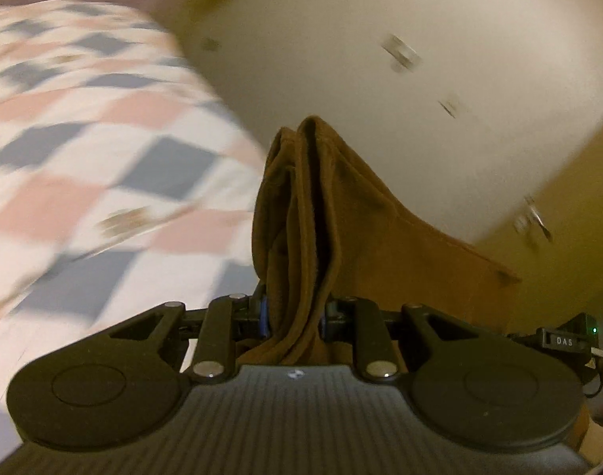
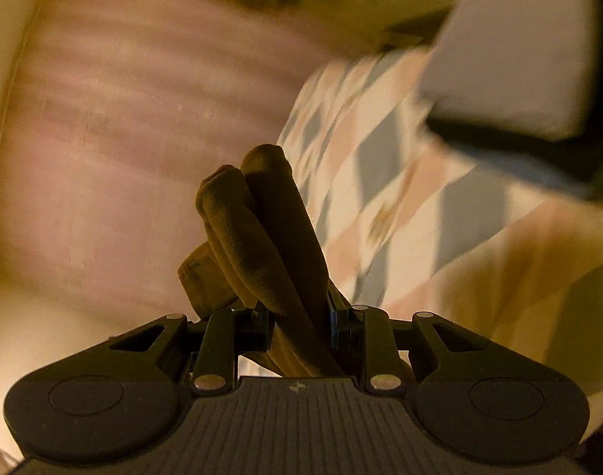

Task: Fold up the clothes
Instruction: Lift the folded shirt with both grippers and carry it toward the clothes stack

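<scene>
A brown garment point(image 1: 321, 213) stands bunched in thick folds between the fingers of my left gripper point(image 1: 293, 316), which is shut on it; part of the cloth spreads off to the right. In the right wrist view the same brown garment point(image 2: 269, 229) rises in rolled layers from my right gripper point(image 2: 299, 324), also shut on it. Both grippers hold the cloth up off the bed. Both views are blurred by motion.
A bed with a checked pink, blue and white cover point(image 1: 83, 150) lies to the left of the left gripper and to the right of the right one point(image 2: 400, 206). A white cupboard with metal handles point(image 1: 400, 55) stands behind. A grey pillow point(image 2: 511, 47) sits on the bed.
</scene>
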Tool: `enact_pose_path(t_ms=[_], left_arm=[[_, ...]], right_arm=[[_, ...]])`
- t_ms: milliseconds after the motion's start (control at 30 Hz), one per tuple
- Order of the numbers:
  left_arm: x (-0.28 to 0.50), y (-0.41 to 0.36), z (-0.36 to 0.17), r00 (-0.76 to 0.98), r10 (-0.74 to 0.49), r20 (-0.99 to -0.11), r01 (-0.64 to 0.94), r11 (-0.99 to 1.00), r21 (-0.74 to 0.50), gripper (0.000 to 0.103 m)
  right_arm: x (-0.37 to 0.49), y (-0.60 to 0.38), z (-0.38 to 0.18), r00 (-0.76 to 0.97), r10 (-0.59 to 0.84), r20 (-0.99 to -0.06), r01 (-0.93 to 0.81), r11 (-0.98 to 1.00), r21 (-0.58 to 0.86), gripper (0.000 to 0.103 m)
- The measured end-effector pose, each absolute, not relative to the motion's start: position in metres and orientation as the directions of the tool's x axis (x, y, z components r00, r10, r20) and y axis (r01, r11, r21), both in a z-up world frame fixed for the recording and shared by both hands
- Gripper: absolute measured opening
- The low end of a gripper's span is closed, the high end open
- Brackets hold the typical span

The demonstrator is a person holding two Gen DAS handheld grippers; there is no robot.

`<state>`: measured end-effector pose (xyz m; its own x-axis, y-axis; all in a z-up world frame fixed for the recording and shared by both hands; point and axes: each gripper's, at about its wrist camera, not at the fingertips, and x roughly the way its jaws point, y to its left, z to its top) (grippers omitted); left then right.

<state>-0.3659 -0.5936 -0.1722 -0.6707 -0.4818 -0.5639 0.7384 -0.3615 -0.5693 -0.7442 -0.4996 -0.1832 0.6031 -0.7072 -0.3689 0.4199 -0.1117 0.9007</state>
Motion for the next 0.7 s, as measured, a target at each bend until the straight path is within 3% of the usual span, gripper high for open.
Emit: enact_pose_path(t_ms=[200, 400, 567, 700], left_arm=[[-0.492, -0.692, -0.16, -0.74, -0.322, -0.591, 0.65, -0.569, -0.504, 0.017], [-0.598, -0.767, -0.149, -0.722, -0.193, -0.665, 0.584, -0.684, -0.437, 0.017], [-0.663, -0.798, -0.167, -0.663, -0.123, -0.738, 0.563, -0.732, -0.383, 0.017], [-0.696, -0.823, -0.201, -0.631, -0.072, -0.773, 0.581, -0.704, -0.408, 0.017]], right_arm=[[-0.804, -0.496, -0.198, 0.381, -0.868, -0.318, 0.195, -0.26, 0.946, 0.026], [-0.846, -0.52, -0.223, 0.287, -0.908, -0.304, -0.008, -0.32, 0.947, 0.026], [-0.879, -0.546, -0.255, 0.255, -0.89, -0.378, -0.075, -0.408, 0.91, 0.026], [-0.908, -0.561, -0.275, 0.224, -0.855, -0.468, -0.076, -0.494, 0.866, 0.025]])
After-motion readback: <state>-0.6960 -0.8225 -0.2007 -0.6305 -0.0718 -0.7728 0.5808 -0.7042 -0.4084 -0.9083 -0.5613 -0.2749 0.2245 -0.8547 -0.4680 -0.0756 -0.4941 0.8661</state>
